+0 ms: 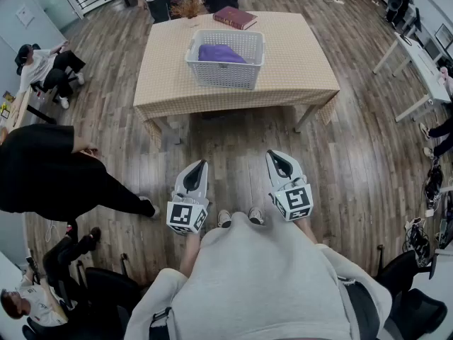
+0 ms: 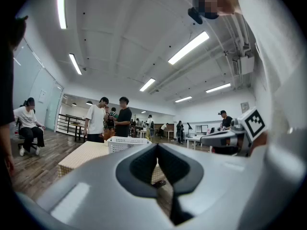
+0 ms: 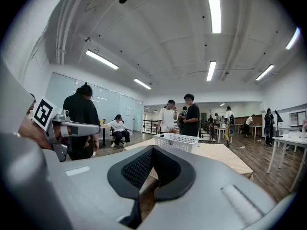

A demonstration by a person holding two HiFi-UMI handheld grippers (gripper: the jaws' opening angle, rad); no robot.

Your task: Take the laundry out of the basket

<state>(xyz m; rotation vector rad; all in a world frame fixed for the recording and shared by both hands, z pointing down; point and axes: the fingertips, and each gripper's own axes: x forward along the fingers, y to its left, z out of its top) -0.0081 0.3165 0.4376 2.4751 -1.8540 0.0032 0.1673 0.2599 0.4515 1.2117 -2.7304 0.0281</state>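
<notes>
Standing well short of basket (image 1: pixel 223 75); purple laundry (image 1: pixel 221 53) inside, untouched. Left gripper (image 1: pixel 202 164) and right gripper (image 1: pixel 272 154) clenched, empty. Next: approach basket, release jaws.

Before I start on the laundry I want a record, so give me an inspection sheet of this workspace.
Surface: table with a checked cloth, standing on a wooden floor.
Job's things: white basket on the table, purple laundry inside it.
Clutter: dark red book and dried plant at the table's far edge.
Grippers: left gripper and right gripper both shut, empty, held short of the table.
Cables: nothing seen.
Surroundings: bystanders around the table, person in black close at left; white desks at right.
</notes>
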